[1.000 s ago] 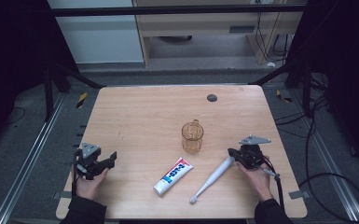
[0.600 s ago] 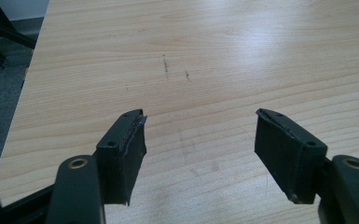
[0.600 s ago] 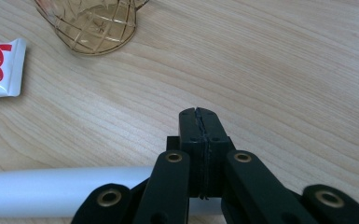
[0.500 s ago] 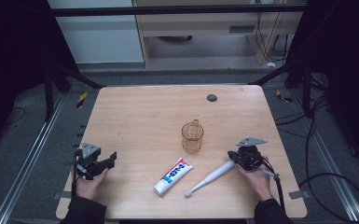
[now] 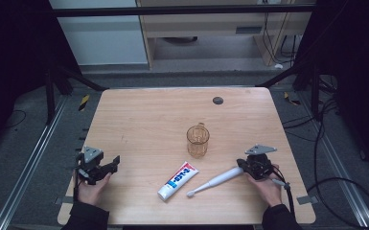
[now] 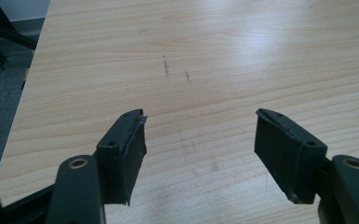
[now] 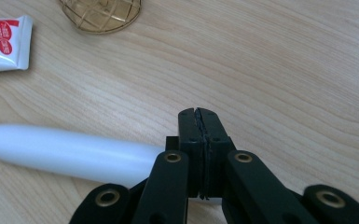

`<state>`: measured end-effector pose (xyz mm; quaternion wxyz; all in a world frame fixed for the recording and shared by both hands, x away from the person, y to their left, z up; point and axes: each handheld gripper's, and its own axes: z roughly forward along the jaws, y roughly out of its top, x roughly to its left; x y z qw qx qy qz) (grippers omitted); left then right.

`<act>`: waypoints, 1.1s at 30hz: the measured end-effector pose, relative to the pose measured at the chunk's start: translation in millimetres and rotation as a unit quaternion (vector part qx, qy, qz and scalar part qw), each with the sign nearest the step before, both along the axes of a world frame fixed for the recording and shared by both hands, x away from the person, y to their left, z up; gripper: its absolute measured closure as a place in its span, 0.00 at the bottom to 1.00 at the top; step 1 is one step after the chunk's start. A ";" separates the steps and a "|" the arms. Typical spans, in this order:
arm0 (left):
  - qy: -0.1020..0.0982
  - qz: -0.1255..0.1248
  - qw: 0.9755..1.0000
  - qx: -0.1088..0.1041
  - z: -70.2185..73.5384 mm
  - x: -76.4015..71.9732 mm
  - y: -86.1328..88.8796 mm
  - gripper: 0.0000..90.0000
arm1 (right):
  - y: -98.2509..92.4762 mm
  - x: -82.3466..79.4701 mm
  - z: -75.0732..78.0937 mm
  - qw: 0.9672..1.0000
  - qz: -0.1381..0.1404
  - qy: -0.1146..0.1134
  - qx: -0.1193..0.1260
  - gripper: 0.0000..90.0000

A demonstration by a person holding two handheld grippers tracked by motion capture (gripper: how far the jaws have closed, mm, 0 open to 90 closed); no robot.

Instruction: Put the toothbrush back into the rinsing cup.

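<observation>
Low at the right of the high view, the right gripper (image 5: 247, 167) rests on the worktop (image 5: 148, 120) with its jaws pressed together, pad against pad, holding nothing. The white toothbrush (image 5: 215, 181) lies beside them, its thick handle end against the gripper's side and its brush head pointing toward the lower middle. Just left of it lies the toothpaste tube (image 5: 178, 180), with the amber cup (image 5: 197, 140) above. At lower left, the left gripper (image 5: 111, 164) has its jaws wide apart and empty.
</observation>
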<state>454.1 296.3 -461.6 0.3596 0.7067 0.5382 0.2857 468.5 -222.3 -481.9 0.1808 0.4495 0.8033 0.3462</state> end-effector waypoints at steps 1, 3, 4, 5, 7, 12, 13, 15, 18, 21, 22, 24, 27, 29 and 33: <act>0.000 0.000 1.000 0.000 -0.1 0.0 0.0 0.37 | -0.3 -1.3 0.1 1.000 0.000 0.002 -0.002 0.99; 0.000 0.000 1.000 0.000 -0.1 0.0 0.1 0.37 | -1.0 -3.5 -0.4 1.000 0.002 0.004 -0.001 0.99; 0.000 0.000 1.000 0.000 0.0 0.0 0.2 0.37 | -1.6 -4.4 -0.5 1.000 0.004 0.004 -0.004 0.99; 0.000 0.000 1.000 0.000 0.1 -0.1 0.2 0.37 | -2.9 -7.6 0.1 1.000 0.004 0.005 -0.004 0.99; 0.000 0.001 1.000 0.001 0.0 -0.1 0.3 0.37 | -3.7 -9.3 0.3 1.000 0.003 0.004 -0.004 0.99; 0.001 0.000 1.000 0.002 0.2 -0.5 -0.1 0.37 | -6.0 -18.8 1.1 1.000 0.006 0.006 0.000 0.99; 0.001 0.001 1.000 0.002 0.2 -0.5 -0.1 0.37 | -6.3 -20.4 1.1 1.000 0.008 0.007 -0.002 0.99; 0.001 0.001 1.000 0.002 0.0 -0.4 0.1 0.37 | -7.7 -24.1 0.0 1.000 0.010 0.009 -0.006 0.99; 0.000 0.001 1.000 0.002 0.0 -0.5 0.5 0.37 | -8.8 -27.1 -0.6 1.000 0.009 0.013 -0.006 0.98; 0.000 0.001 1.000 0.001 0.0 -0.4 0.4 0.37 | -11.4 -31.7 -0.2 1.000 0.006 0.012 -0.002 0.98; 0.001 0.000 1.000 0.001 -0.1 -0.4 0.4 0.37 | -12.0 -33.0 -0.2 1.000 0.007 0.012 -0.001 0.98; 0.002 0.000 1.000 0.002 -0.2 -0.4 0.3 0.37 | -13.5 -36.0 0.7 1.000 0.006 0.013 0.000 0.98; 0.001 0.000 1.000 0.001 -0.1 -0.5 0.3 0.37 | -15.6 -39.5 0.9 1.000 0.003 0.013 0.002 0.98; 0.001 0.000 1.000 0.001 -0.1 -0.6 0.3 0.37 | -16.8 -41.3 0.7 1.000 0.002 0.013 0.003 0.98; 0.002 0.000 1.000 0.001 -0.2 -0.4 0.4 0.37 | -18.4 -44.7 0.8 1.000 0.001 0.013 0.004 0.98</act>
